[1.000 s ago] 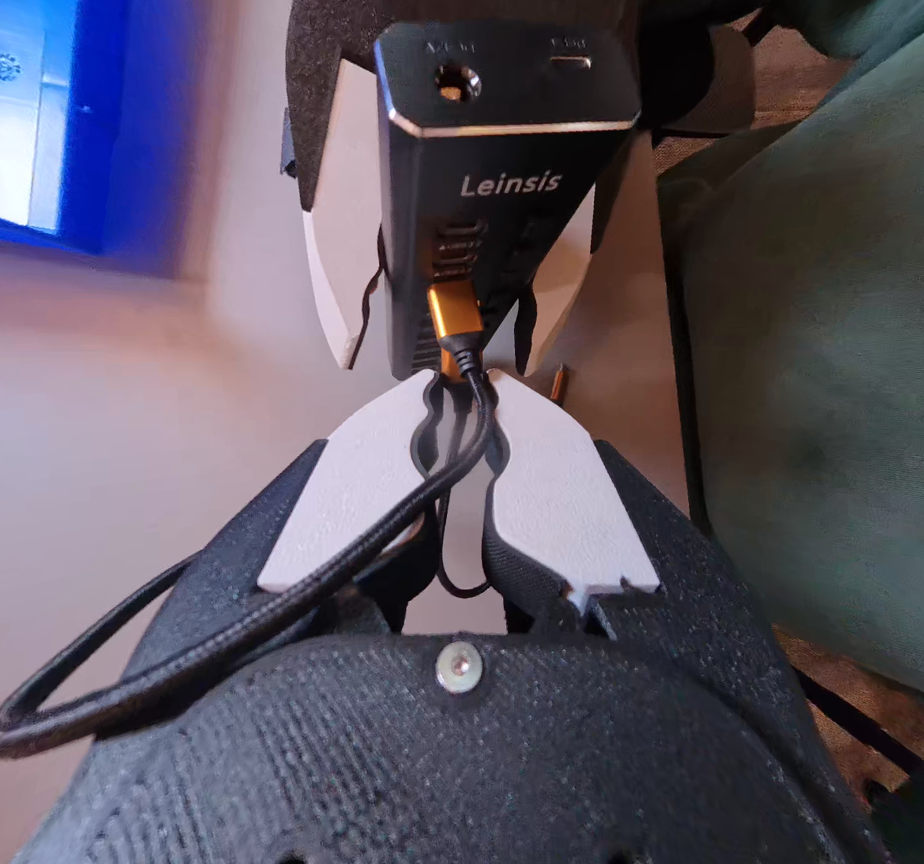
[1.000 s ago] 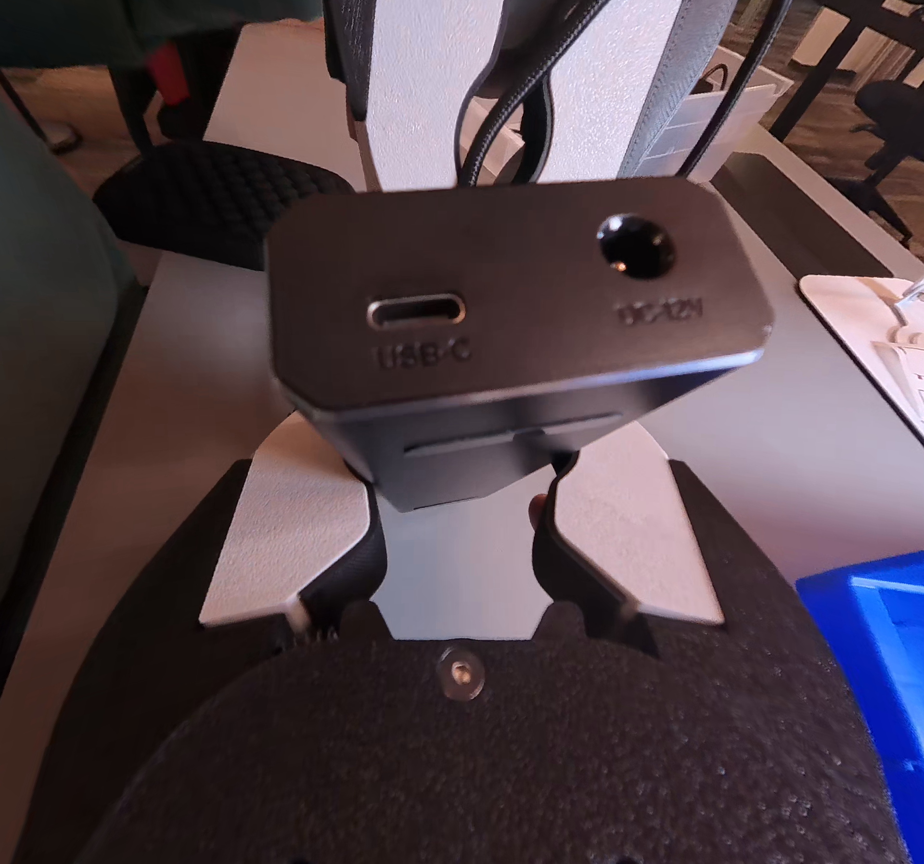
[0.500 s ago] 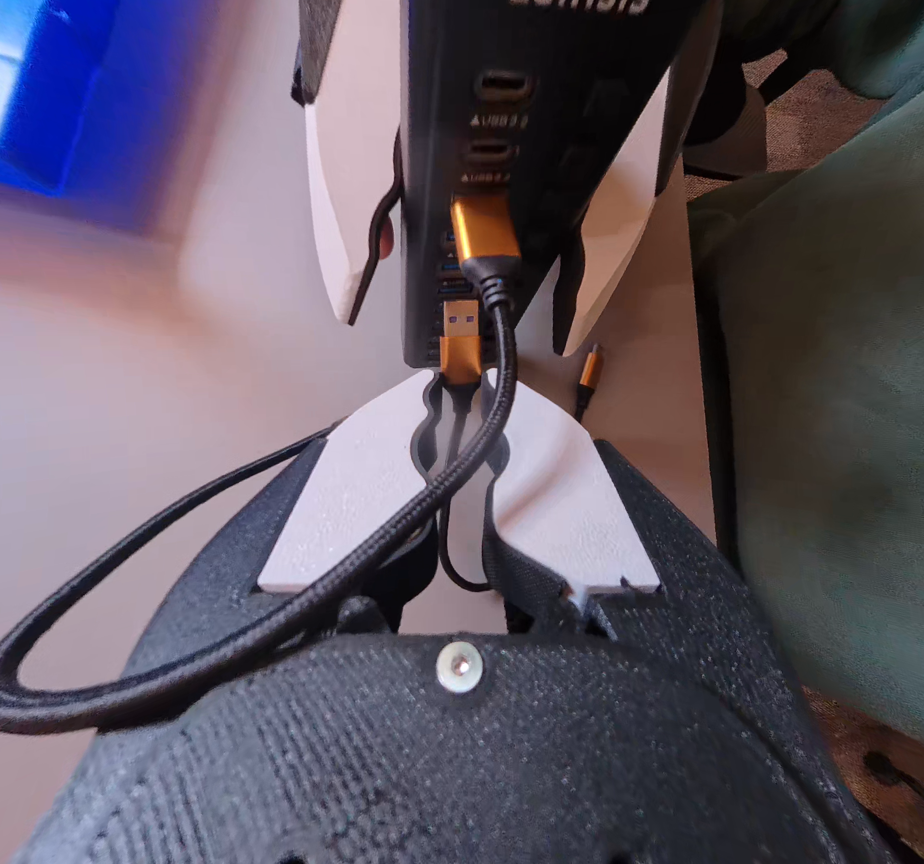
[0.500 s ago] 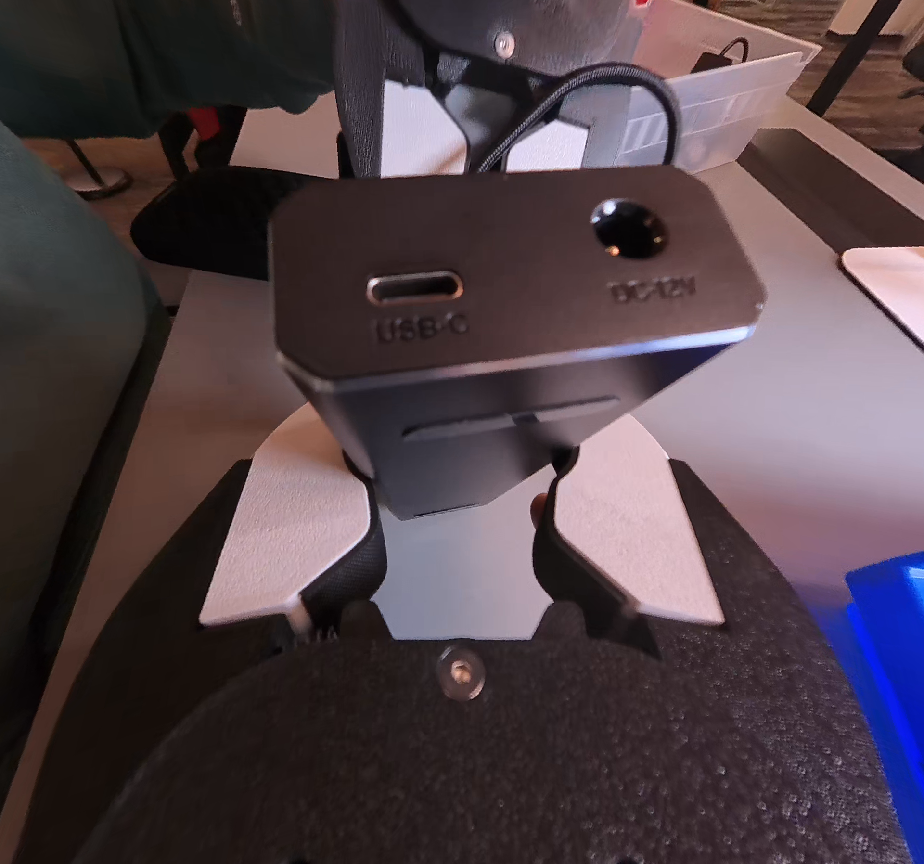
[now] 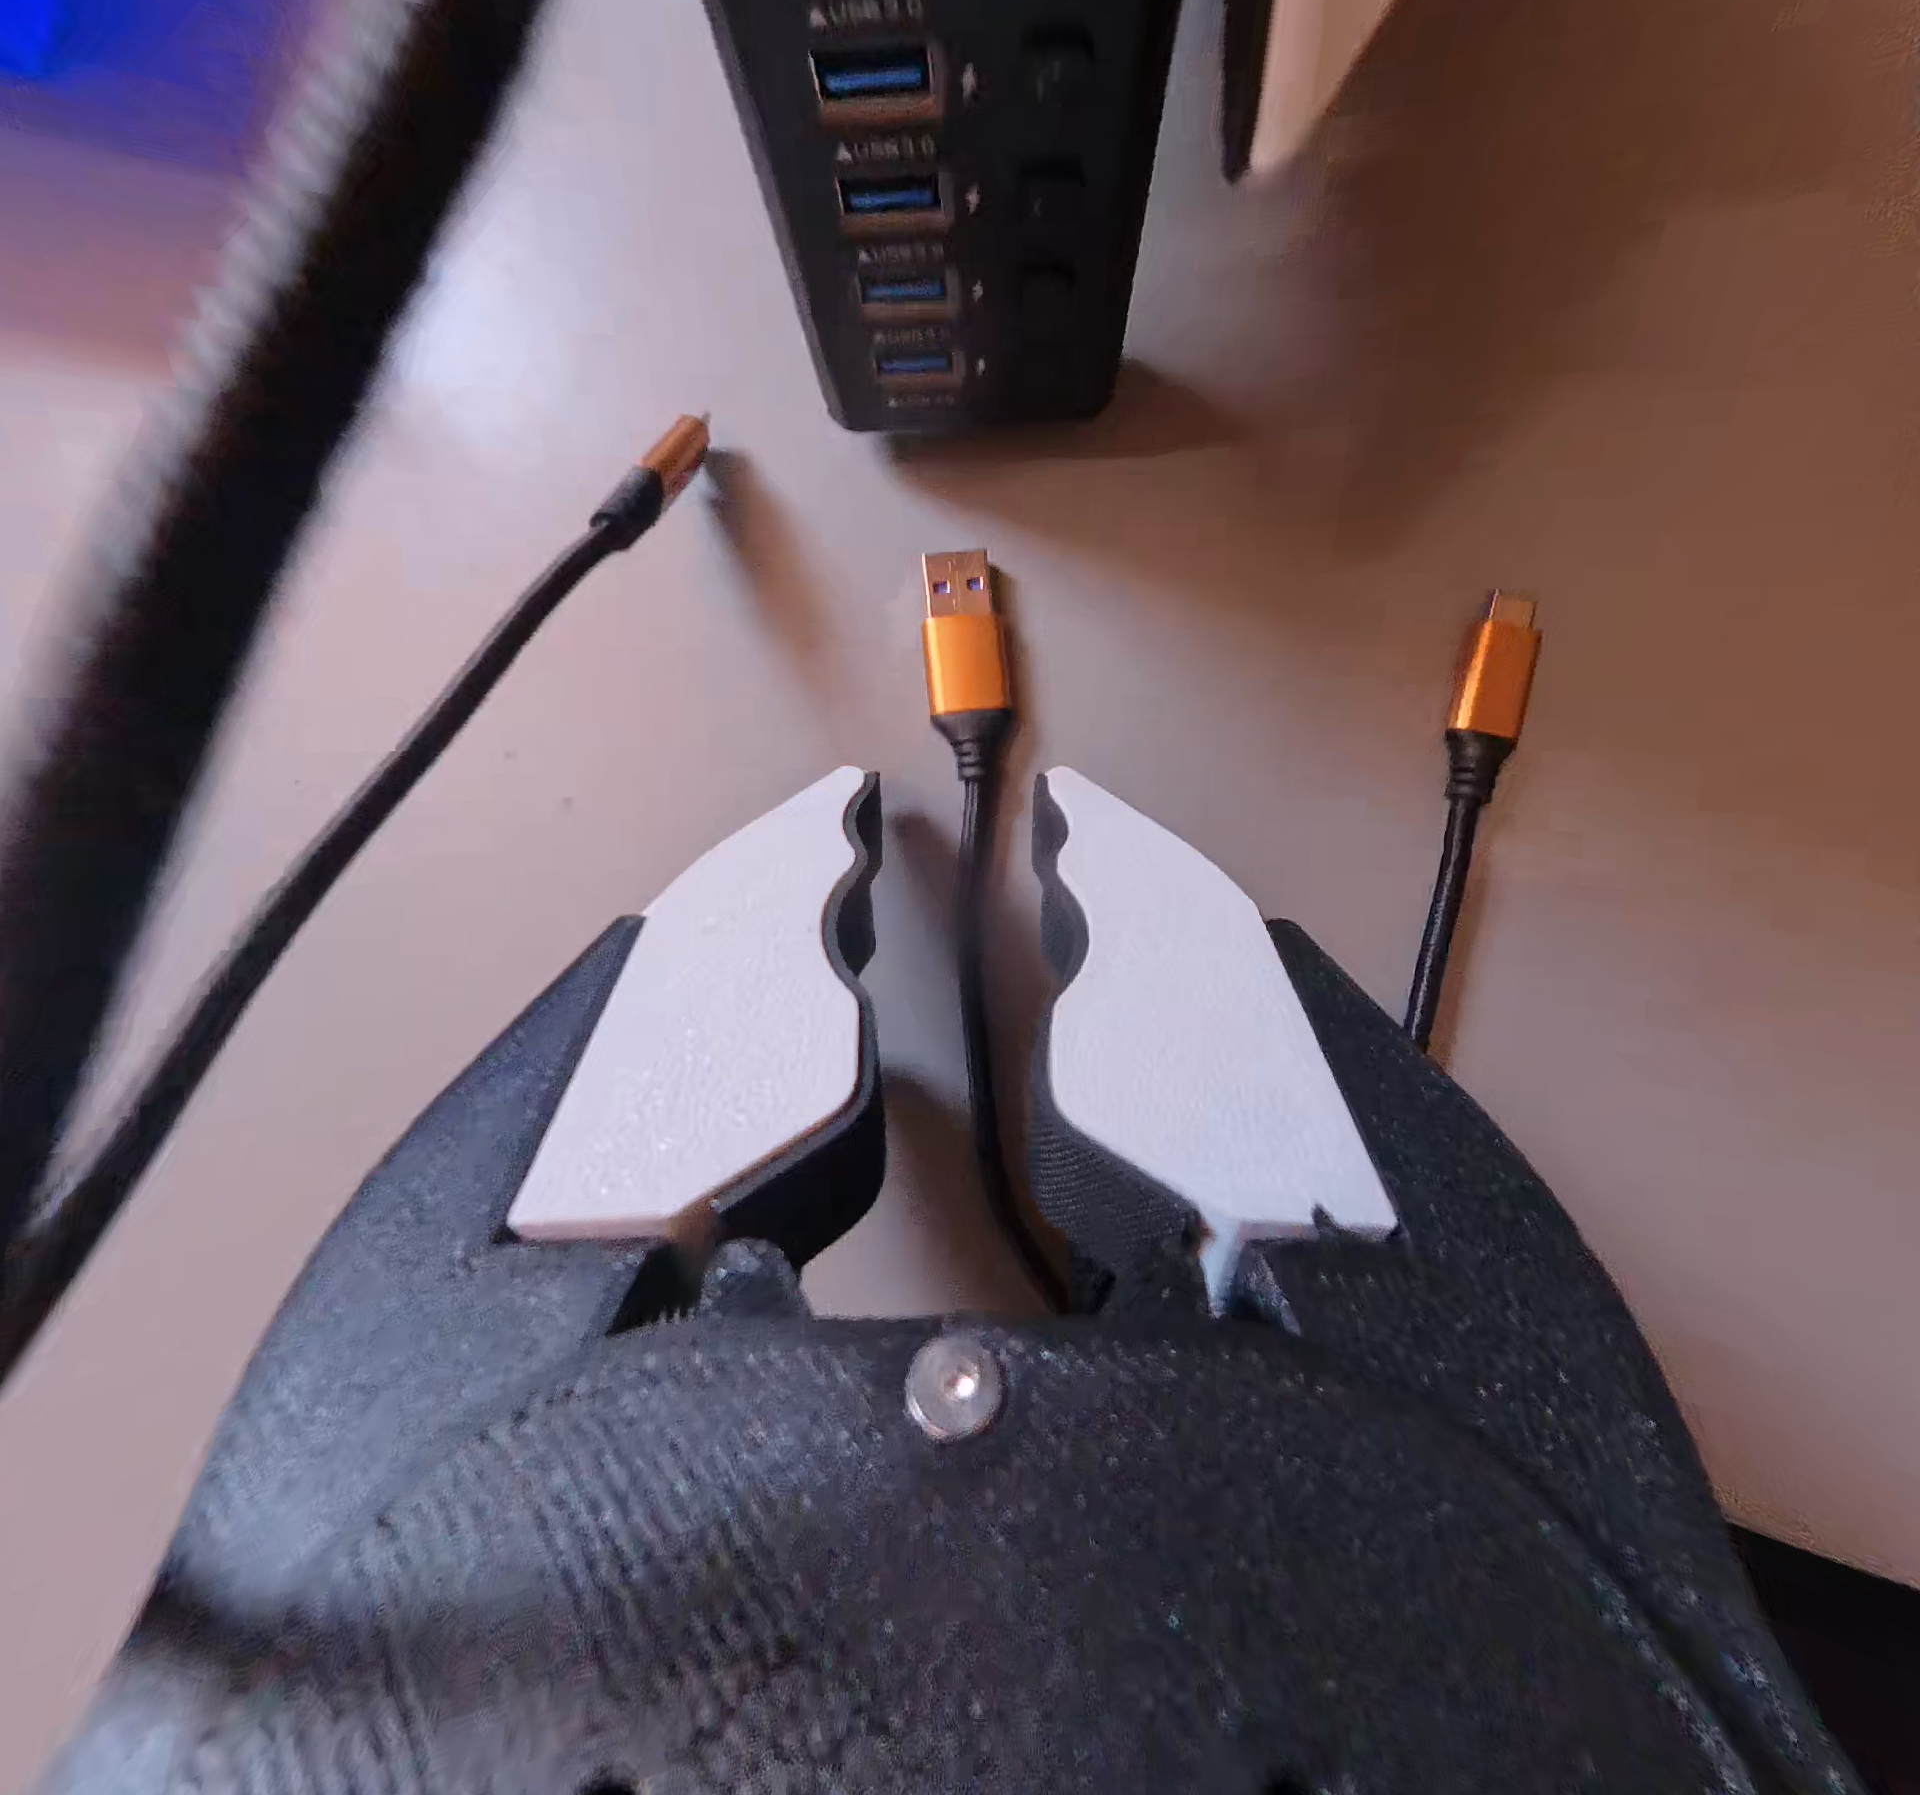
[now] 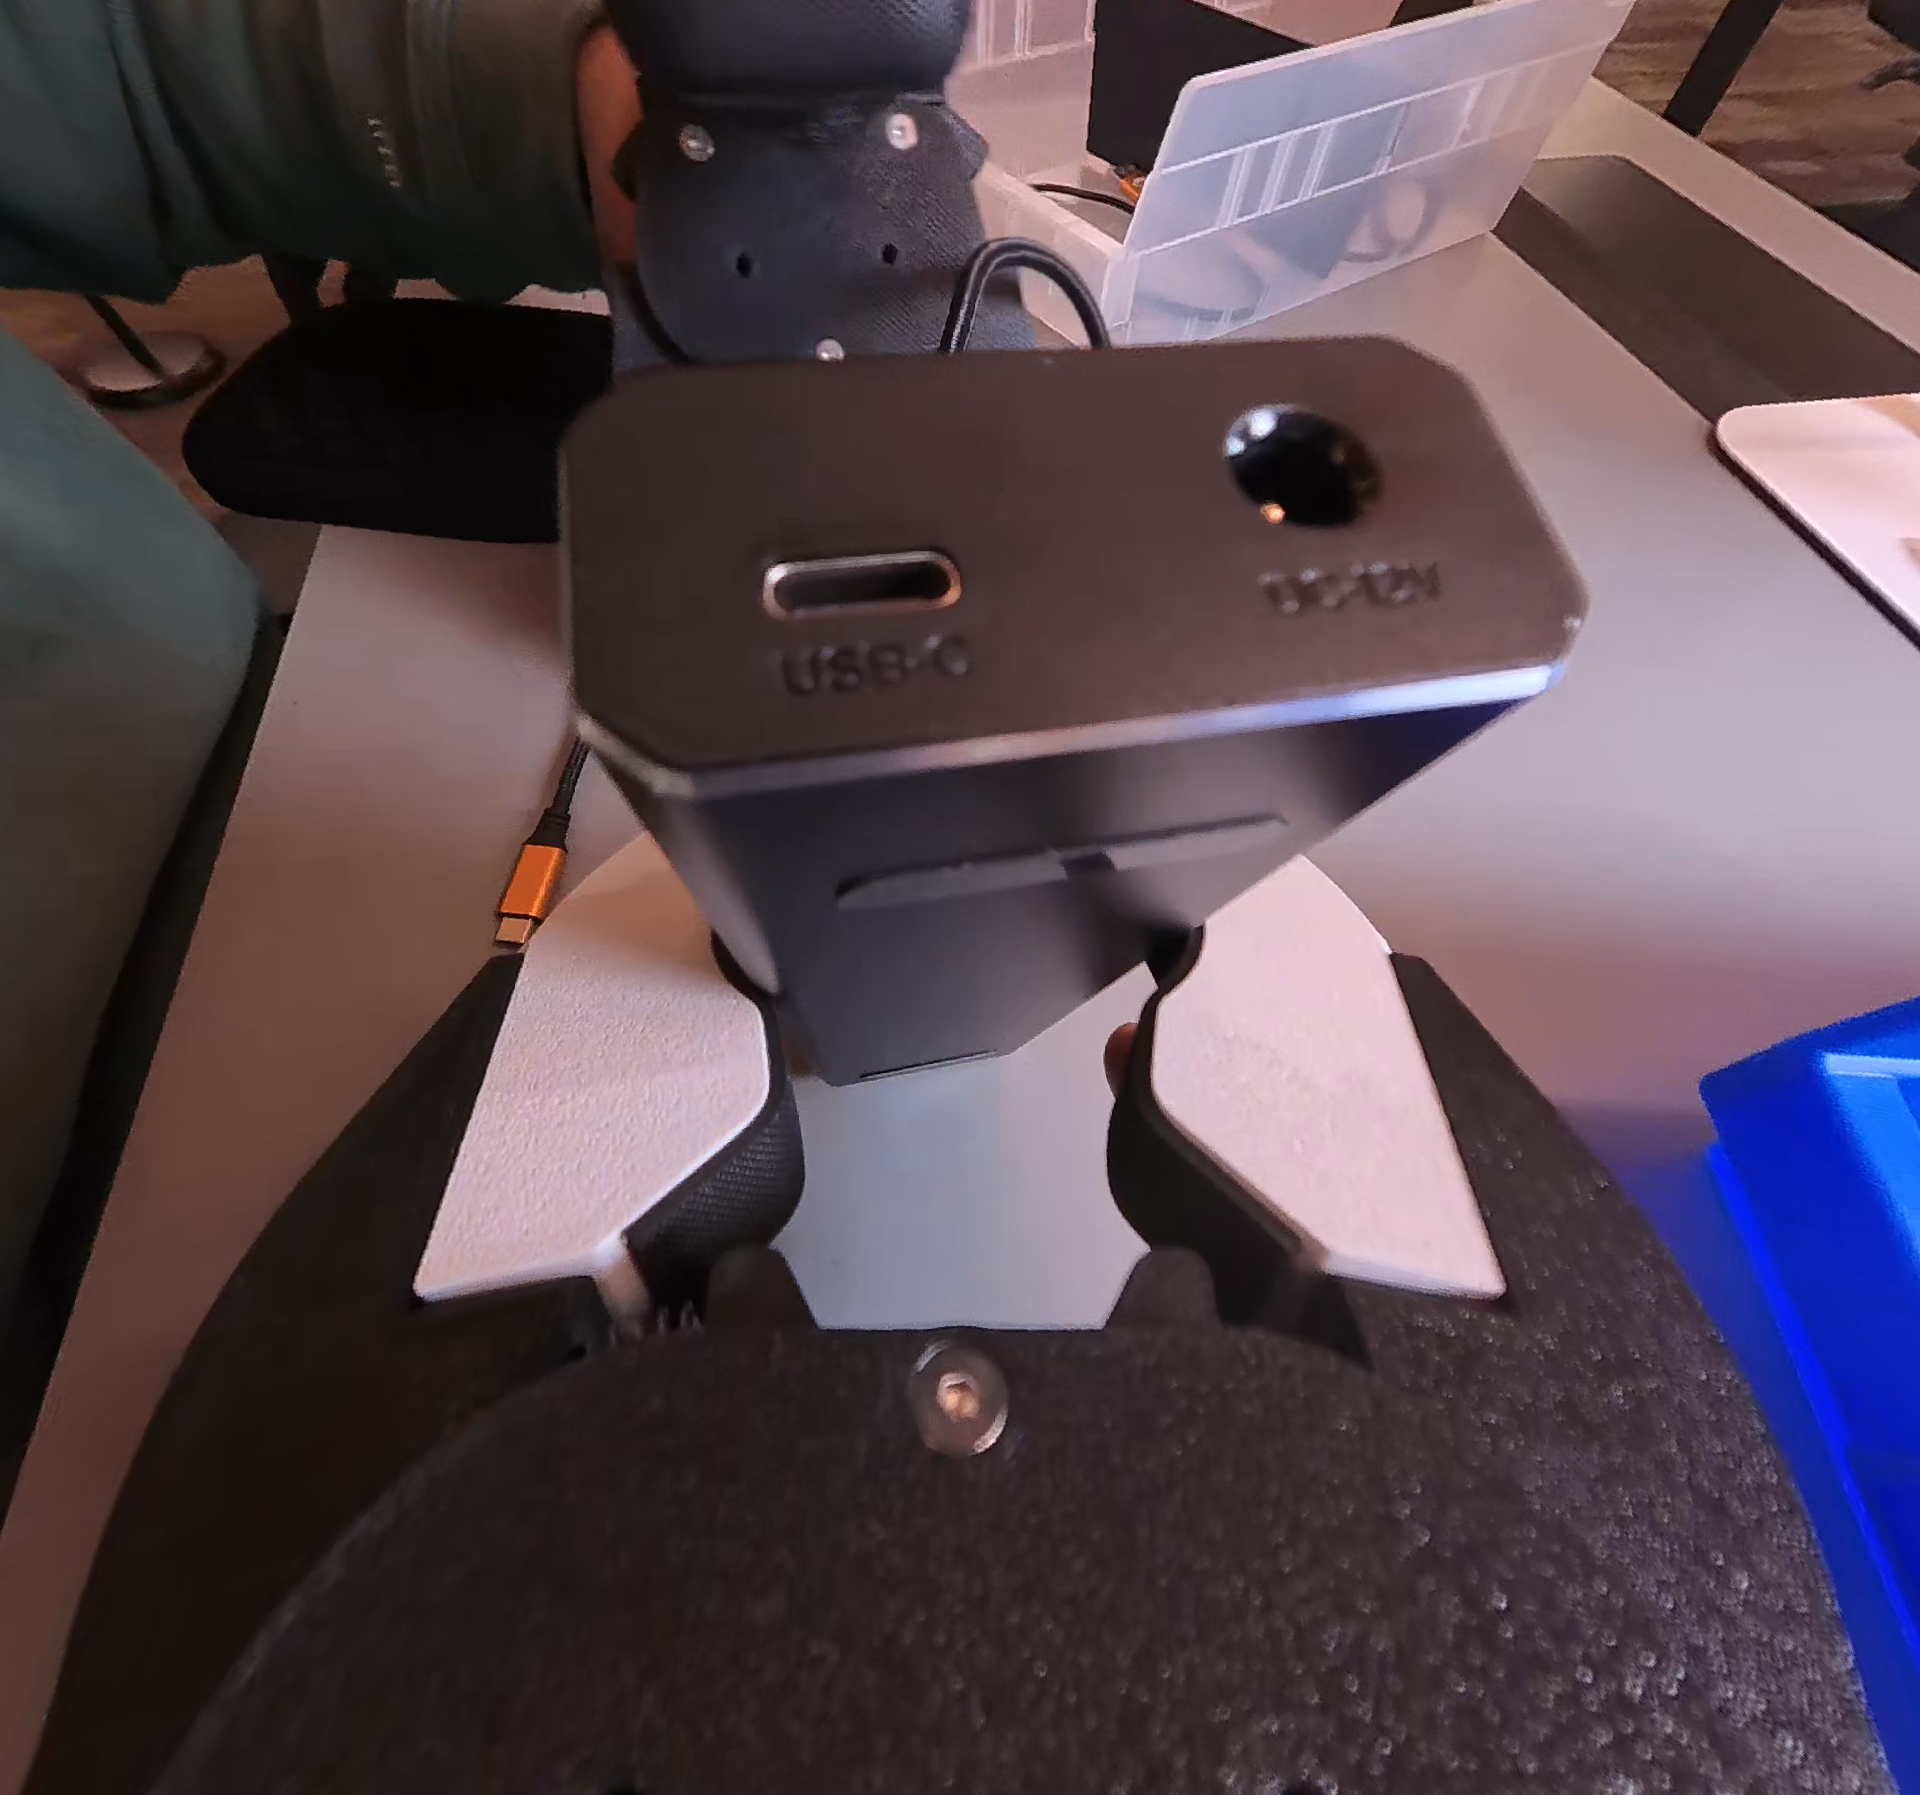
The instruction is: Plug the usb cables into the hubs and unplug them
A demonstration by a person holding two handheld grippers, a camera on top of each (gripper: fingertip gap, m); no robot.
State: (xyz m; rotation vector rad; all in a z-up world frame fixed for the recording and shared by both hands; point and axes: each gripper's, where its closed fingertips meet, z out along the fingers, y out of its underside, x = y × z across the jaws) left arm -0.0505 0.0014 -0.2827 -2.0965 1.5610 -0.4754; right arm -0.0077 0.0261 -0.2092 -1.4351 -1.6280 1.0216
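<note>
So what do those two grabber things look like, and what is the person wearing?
Both look alike. The left gripper has two flat white fingers with wavy black inner edges, on a bumpy black plastic body with a silver screw. The right gripper has the same white fingers and black body. The person's sleeve is dark green.

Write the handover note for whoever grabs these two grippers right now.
Left gripper: open, straddling the black cable behind the orange USB-A plug, not gripping it.
Right gripper: shut on the dark metal USB hub, held above the pale table.
Two orange USB-C plugs lie loose, one left, one right.
Done: visible blue ports are empty; all three plugs out.
Left: whether another round remains can't be told.
</note>
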